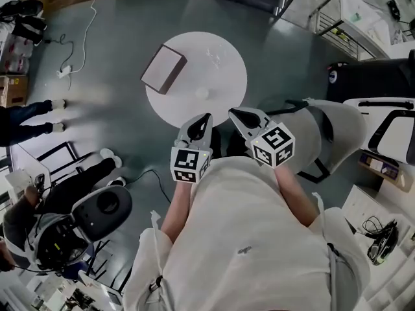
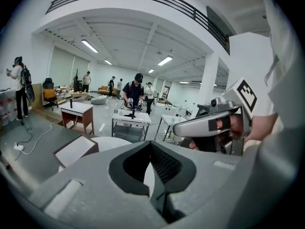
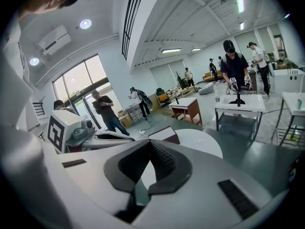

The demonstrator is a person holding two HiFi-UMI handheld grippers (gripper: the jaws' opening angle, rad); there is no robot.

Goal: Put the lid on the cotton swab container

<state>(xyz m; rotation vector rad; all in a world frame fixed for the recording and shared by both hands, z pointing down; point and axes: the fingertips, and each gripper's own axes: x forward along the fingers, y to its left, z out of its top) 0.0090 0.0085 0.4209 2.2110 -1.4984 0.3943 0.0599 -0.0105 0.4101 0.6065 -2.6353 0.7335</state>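
Observation:
A round white table (image 1: 194, 112) stands ahead of me on the grey floor. A small pale round object (image 1: 201, 93) lies near the table's middle, and a faint clear item (image 1: 214, 54) sits toward its far side; both are too small to identify. My left gripper (image 1: 205, 119) and right gripper (image 1: 235, 114) hover side by side at the table's near edge, close to my body. Both are shut with nothing between the jaws. In the left gripper view the left gripper (image 2: 151, 147) has its tips together, as does the right gripper (image 3: 151, 144) in the right gripper view.
A brown box with a white top (image 1: 163, 69) rests on the table's left part. A grey chair (image 1: 327, 131) stands to the right and a person with a headset (image 1: 78, 216) sits at lower left. Cables (image 1: 71, 63) lie on the floor. Other people and tables (image 2: 131, 120) stand farther off.

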